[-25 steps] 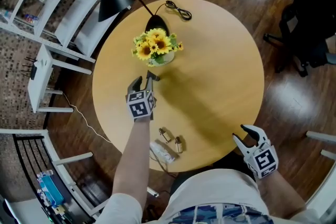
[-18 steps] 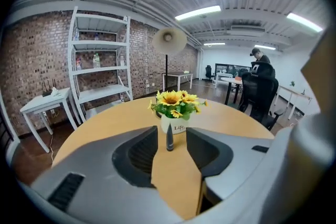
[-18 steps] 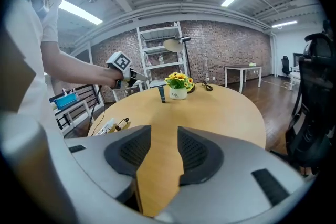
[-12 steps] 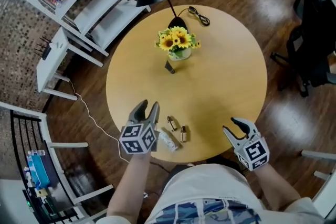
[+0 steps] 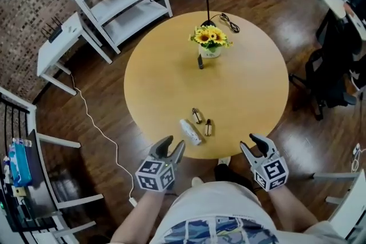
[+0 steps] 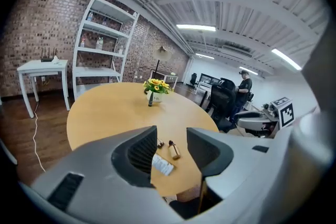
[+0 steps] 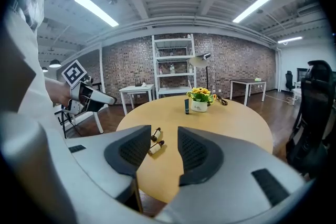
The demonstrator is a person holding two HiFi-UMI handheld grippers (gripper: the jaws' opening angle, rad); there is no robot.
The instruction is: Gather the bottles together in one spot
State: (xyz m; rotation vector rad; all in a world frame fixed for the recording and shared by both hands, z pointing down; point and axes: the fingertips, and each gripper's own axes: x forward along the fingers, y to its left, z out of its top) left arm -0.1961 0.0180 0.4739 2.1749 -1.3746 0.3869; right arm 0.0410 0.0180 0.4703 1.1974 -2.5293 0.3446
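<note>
Now the left grey two-jaw gripper hangs empty, its jaws just now opening wider. Just ahead to its right lie one white plastic bottle and two small amber dropper bottles; one dark upright bottle stands well beyond. Rightmost, the right grey gripper gapes, empty.

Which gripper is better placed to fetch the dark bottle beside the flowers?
Left, probably. The left gripper, jaws just opened wider, and right gripper both stand open and empty, but the left is nearer the dark bottle, left of the flowers.
</note>
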